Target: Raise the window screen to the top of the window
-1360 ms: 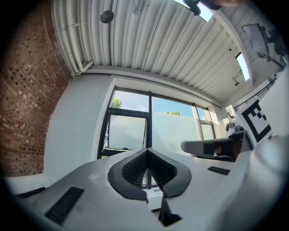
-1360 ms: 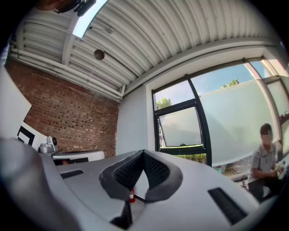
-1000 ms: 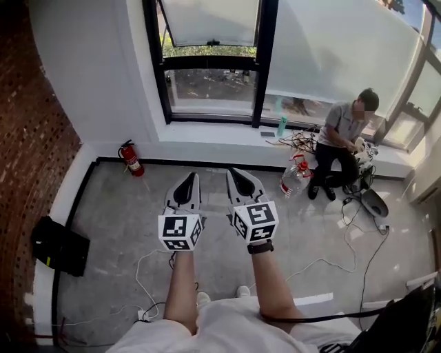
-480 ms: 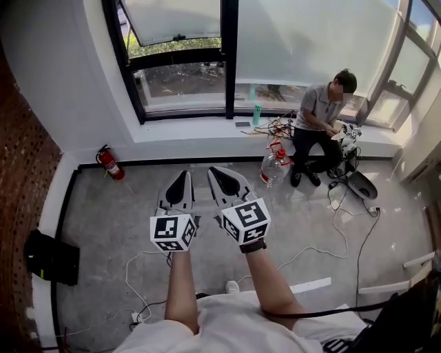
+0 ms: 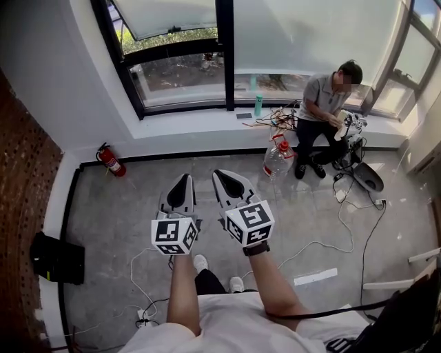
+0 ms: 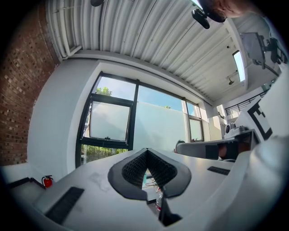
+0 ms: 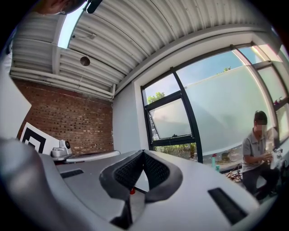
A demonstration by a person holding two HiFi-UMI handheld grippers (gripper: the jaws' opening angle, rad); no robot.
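The window screen (image 5: 165,14) is a pale sheet over the upper part of the black-framed left window, with a small dark handle (image 5: 169,29) on its lower edge. Greenery shows below it. It also appears in the left gripper view as the screen (image 6: 108,121) and in the right gripper view as the screen (image 7: 170,119). My left gripper (image 5: 185,179) and right gripper (image 5: 222,174) are held side by side over the floor, well short of the window. Both point toward it and both are shut on nothing. The shut left gripper (image 6: 146,151) and right gripper (image 7: 143,153) fill the lower part of their own views.
A person (image 5: 325,103) sits on the low sill (image 5: 193,127) at the right among cables and gear. A water jug (image 5: 275,160) stands near their feet and a green bottle (image 5: 258,105) on the sill. A fire extinguisher (image 5: 110,160), black bag (image 5: 58,258) and brick wall are at the left.
The carrier has walked across the room, so the window and seated person have shifted left in the head view. Shoes now show below. Both grippers stay shut, side by side.
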